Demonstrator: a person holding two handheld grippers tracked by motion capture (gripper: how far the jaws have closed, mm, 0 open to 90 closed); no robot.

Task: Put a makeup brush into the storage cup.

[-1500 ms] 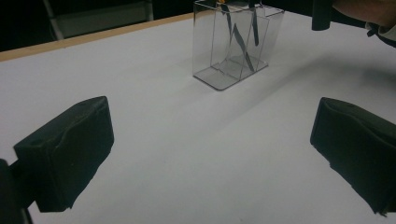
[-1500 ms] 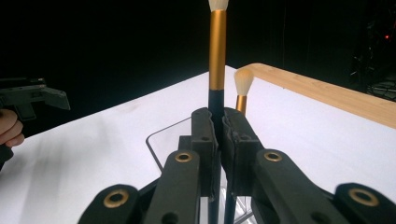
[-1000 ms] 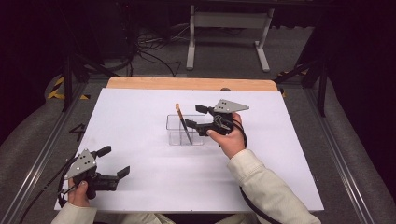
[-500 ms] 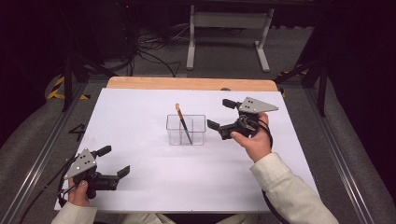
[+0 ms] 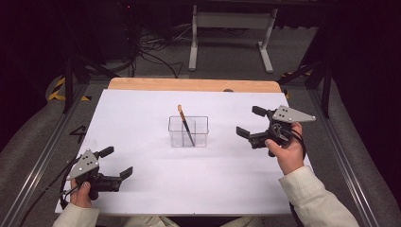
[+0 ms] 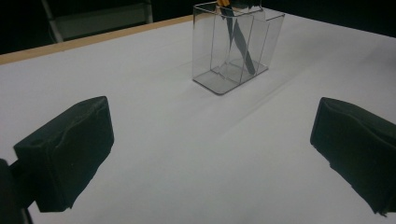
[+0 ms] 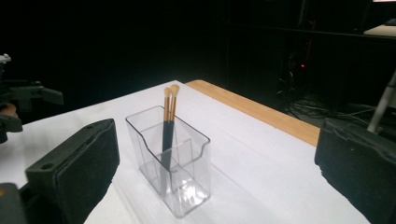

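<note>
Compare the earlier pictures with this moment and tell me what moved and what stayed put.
The right gripper has drawn away from the clear organizer toward the table's right side; its jaws have just been opening and now stand wide with nothing between them. The makeup brushes stay leaning inside the organizer, which has not shifted. The left gripper rests open at the near left corner of the white table, unchanged.

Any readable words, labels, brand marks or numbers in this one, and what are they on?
None can be read.
The clear plastic two-compartment holder bears no label.
The two black-handled brushes with tan tips standing in it show no print.
The white table cover is blank.
The yellow-and-black striped tape on the floor is a pattern, not lettering.
The grey three-cornered plate shows only holes.
</note>
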